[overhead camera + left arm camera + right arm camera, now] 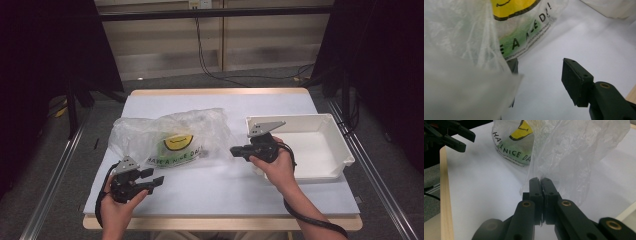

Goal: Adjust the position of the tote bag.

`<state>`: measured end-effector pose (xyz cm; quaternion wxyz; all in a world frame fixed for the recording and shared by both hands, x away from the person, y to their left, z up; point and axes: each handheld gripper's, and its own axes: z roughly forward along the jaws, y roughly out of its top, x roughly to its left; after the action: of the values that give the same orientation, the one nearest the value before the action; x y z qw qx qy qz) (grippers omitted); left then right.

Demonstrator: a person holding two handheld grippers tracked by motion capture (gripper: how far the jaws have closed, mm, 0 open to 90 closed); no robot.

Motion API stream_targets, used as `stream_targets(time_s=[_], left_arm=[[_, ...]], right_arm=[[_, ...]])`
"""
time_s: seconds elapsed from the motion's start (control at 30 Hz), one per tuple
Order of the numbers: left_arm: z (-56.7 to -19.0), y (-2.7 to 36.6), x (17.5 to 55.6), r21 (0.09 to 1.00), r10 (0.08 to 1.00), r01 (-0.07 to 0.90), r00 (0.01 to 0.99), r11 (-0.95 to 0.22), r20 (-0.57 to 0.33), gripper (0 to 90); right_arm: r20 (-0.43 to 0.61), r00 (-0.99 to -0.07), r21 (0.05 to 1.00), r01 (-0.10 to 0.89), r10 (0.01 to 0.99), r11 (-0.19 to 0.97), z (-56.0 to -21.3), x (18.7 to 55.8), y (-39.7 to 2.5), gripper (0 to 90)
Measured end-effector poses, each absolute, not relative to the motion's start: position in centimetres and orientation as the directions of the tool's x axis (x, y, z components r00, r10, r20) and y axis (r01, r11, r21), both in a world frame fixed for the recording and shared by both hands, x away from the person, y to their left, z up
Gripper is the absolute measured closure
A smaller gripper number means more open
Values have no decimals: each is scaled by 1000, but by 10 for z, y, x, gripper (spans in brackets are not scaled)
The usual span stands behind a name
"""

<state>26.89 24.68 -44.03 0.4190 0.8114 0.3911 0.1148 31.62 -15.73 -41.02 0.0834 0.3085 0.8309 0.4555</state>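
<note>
Plastic bag (172,134), clear with a yellow smiley print, lies crumpled at centre-left of the high view on the white table (225,187). Right gripper (235,151), mid-frame just left of the white bin (345,145), has its jaws pressed together on the bag's thin edge. Left gripper (156,177), lower left, jaws spread wide, bag film draped over one jaw, gripping nothing.
</note>
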Motion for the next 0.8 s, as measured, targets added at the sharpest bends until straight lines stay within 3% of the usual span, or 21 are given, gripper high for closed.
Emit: stream_targets(time_s=[0.17,0.27,0.33,0.43,0.47,0.57,0.8], left_arm=[[-442,252,268,757,738,551,660,-352,-138,476],[-442,253,267,758,741,553,656,-345,-141,475],[-443,254,264,755,753,563,642,-336,-143,459],[-445,257,262,744,758,575,636,-341,-144,434],[-446,261,262,733,766,584,629,-349,-136,413],[-447,265,263,732,780,593,610,-335,-138,367],[-444,281,264,720,828,624,546,-304,-124,148]], right_arm=[[126,-789,818,426,601,387,-404,314,-157,763],[119,-788,818,423,604,390,-403,314,-156,763],[108,-773,818,426,625,386,-401,314,-155,652],[103,-770,823,421,629,382,-400,314,-155,621],[97,-758,826,423,645,372,-397,314,-154,536],[94,-764,828,415,638,376,-394,313,-152,536],[64,-769,831,393,636,393,-385,312,-143,438]])
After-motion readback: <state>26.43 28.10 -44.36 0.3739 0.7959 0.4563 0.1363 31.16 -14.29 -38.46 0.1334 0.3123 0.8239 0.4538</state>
